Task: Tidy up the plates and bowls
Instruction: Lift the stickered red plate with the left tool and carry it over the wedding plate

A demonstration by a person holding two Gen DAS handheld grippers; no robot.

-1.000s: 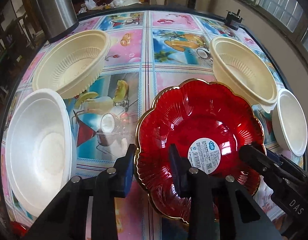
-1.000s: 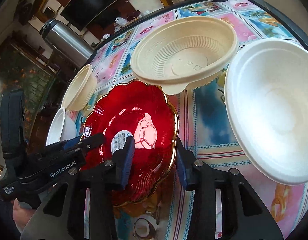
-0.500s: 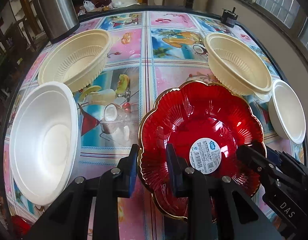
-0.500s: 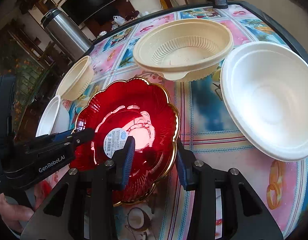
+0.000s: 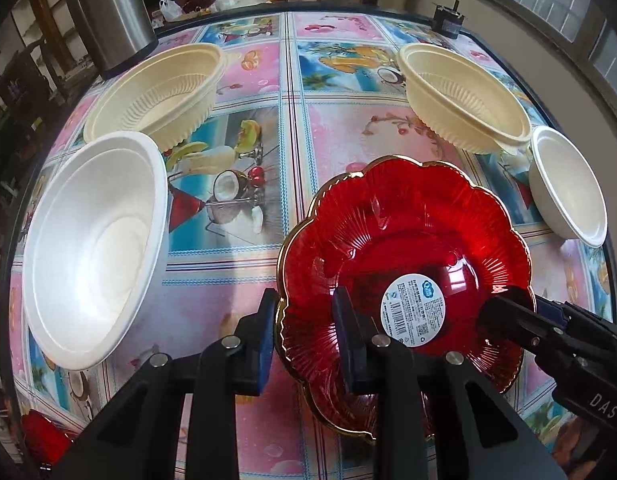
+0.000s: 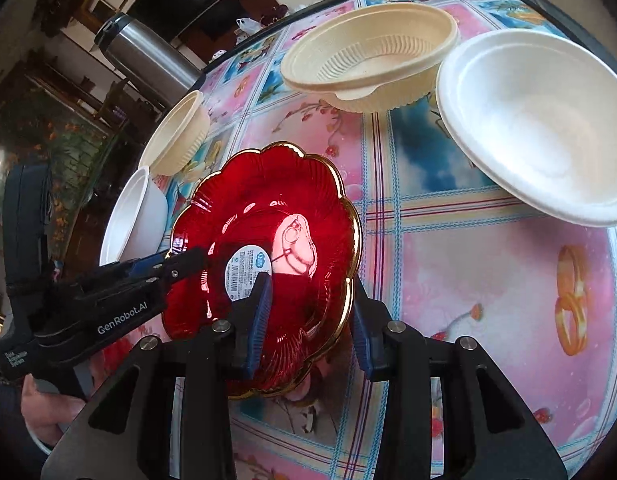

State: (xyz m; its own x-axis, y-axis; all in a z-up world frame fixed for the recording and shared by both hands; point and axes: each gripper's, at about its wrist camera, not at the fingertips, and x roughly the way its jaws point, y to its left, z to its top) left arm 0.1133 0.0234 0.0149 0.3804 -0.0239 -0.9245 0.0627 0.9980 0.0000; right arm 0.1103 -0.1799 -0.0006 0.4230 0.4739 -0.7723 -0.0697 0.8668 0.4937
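Observation:
A red scalloped plate (image 5: 404,236) with a gold rim and a round white sticker is held above the table by both grippers. My left gripper (image 5: 306,340) is shut on its left rim. My right gripper (image 6: 310,320) is shut on its right rim, one finger inside the plate (image 6: 268,216) and one outside. Two cream ribbed bowls (image 5: 160,88) (image 5: 464,96) stand far left and far right. A large white bowl (image 5: 92,256) stands at the left and a white bowl (image 5: 568,184) at the right.
A steel thermos (image 5: 108,12) stands at the table's far left edge. A small black object (image 5: 448,24) sits at the far right corner. The table (image 5: 300,120) has a bright fruit-print cover and a dark raised rim. Something red (image 5: 40,436) lies at the near left edge.
Both grippers have lifted the red plate and drawn it back toward the near edge; the bowls now look farther off. The bowls have not moved.

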